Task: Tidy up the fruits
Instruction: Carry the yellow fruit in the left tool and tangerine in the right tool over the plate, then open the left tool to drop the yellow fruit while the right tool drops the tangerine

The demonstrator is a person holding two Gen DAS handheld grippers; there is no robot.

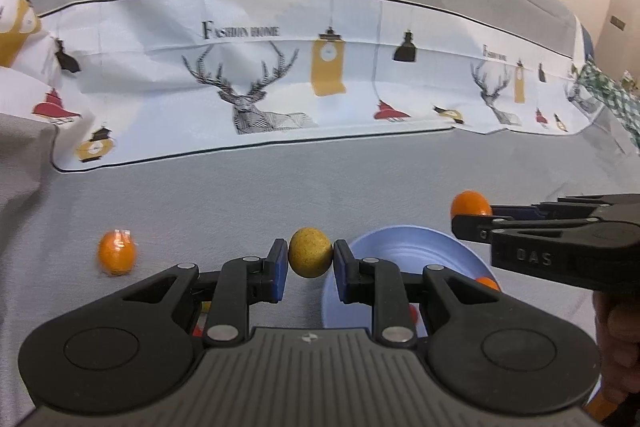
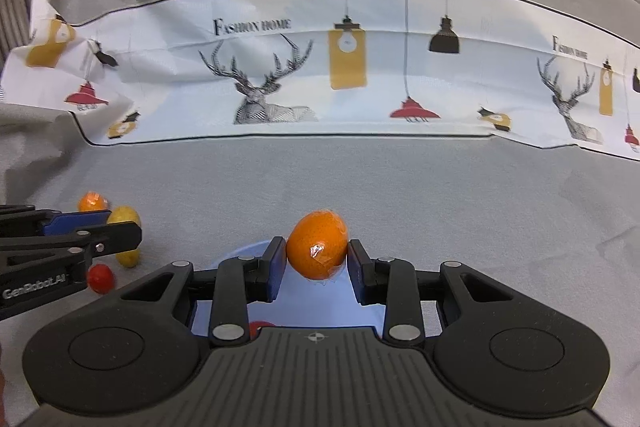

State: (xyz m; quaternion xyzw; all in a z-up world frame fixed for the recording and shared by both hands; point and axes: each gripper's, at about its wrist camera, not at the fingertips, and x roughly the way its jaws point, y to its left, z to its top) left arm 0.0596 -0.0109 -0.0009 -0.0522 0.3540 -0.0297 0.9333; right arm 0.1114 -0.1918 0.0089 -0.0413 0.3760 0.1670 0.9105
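1. Left tongs (image 1: 310,259): closed on a speckled yellow fruit (image 1: 310,253), gripped between the blue pads, held just left of the blue bowl (image 1: 400,247).
2. Right tongs (image 2: 317,259): closed on a film-wrapped orange fruit (image 2: 317,250), held above the bowl's far rim.
3. Bowl contents: a small orange piece (image 1: 488,283) is seen inside; something red is partly hidden.
4. On the grey-clothed counter (image 1: 240,195): one loose orange fruit (image 1: 117,252) at left, well apart from the bowl.
5. Beside the left tongs: a red fruit (image 2: 100,278) and a yellow fruit (image 2: 128,258) are noted.
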